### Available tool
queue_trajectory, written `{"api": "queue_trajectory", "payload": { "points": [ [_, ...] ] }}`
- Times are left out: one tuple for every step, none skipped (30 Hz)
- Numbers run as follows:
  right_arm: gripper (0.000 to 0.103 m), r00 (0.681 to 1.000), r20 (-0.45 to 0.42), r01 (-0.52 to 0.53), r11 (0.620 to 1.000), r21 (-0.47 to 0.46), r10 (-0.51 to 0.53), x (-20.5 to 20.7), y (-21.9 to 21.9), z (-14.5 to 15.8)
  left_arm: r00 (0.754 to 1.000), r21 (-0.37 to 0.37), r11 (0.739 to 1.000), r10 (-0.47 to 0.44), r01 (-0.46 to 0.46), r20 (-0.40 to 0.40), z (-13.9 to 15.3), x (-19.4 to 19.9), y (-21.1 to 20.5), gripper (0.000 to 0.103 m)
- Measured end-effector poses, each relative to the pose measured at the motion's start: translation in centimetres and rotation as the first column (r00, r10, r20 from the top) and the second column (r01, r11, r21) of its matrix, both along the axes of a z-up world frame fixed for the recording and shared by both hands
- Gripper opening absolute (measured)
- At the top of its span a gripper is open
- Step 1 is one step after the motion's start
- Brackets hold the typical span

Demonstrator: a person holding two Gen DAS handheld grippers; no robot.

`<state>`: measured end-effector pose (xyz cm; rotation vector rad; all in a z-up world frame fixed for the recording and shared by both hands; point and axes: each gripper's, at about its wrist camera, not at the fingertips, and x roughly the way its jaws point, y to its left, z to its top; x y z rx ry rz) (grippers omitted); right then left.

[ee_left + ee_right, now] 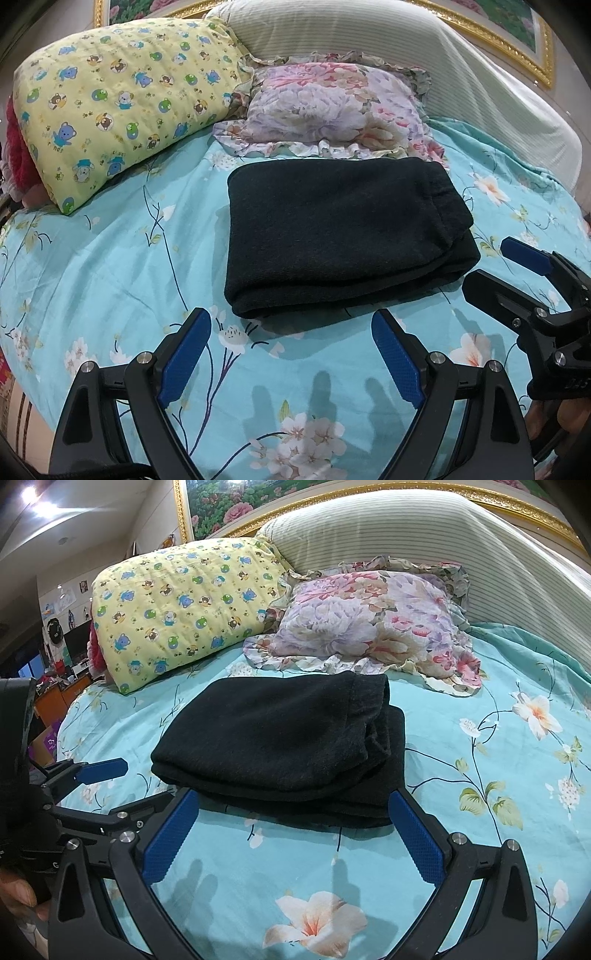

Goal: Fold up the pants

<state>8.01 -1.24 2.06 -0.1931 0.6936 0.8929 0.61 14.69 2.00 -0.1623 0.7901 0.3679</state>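
Note:
The black pants [332, 236] lie folded into a thick rectangle on the turquoise floral bedsheet [110, 266]; they also show in the right wrist view [277, 746]. My left gripper [291, 321] is open and empty, just short of the bundle's near edge. My right gripper [293, 799] is open and empty, its blue fingertips at the bundle's near edge. The right gripper also shows in the left wrist view [491, 266] beside the bundle's right end. The left gripper shows in the right wrist view [122, 779] by the bundle's left corner.
A yellow bear-print pillow [118, 107] and a floral ruffled pillow [332, 107] lie behind the pants. A striped cream cushion [369, 33] leans on the gold-framed headboard. The bed's left edge [66, 720] drops to a cluttered room.

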Motion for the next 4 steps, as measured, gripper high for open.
{"api": "queue_trajectory", "payload": {
  "points": [
    [0.102, 1.0, -0.001, 0.0, 1.0, 0.001, 0.0, 0.03, 0.0, 0.0, 1.0, -0.001, 1.0, 0.0, 0.0, 0.0, 0.01, 0.02, 0.04, 0.089],
    [0.102, 1.0, -0.002, -0.001, 1.0, 0.002, 0.001, 0.04, -0.01, 0.0, 1.0, 0.001, 1.0, 0.003, -0.003, -0.001, 0.02, 0.05, 0.08, 0.089],
    [0.102, 1.0, -0.003, 0.0, 1.0, 0.002, 0.0, 0.04, 0.0, 0.0, 1.0, 0.001, 1.0, 0.004, -0.004, -0.002, 0.01, 0.1, 0.16, 0.089],
    [0.102, 1.0, -0.003, -0.001, 1.0, 0.003, 0.001, 0.06, -0.01, 0.0, 1.0, 0.0, 1.0, 0.005, -0.005, -0.003, 0.01, 0.16, 0.24, 0.089]
  ]
}}
